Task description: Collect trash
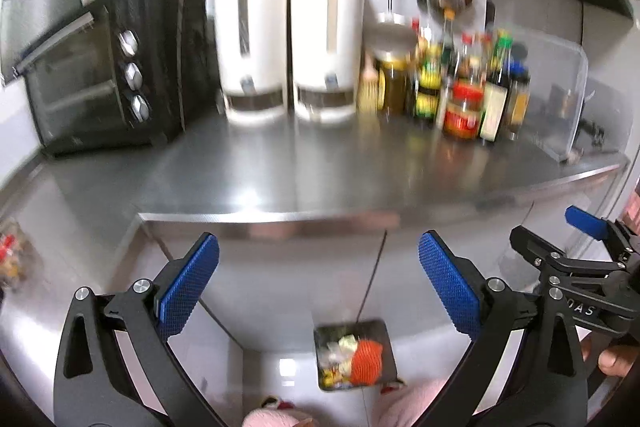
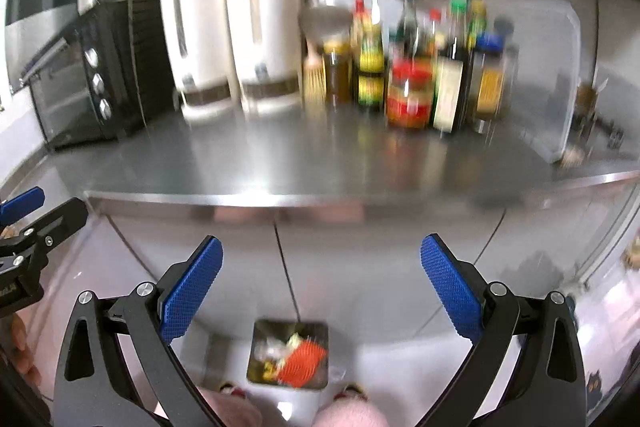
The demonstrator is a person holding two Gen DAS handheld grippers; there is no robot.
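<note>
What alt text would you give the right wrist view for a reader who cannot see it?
The open right gripper hangs empty in front of a steel counter, above a floor bin holding trash, including an orange net. At the counter's back stand sauce bottles, two white canisters and a black toaster oven; the left gripper shows at the left edge.

Bare steel counter ahead; oven left, bottles right.
</note>
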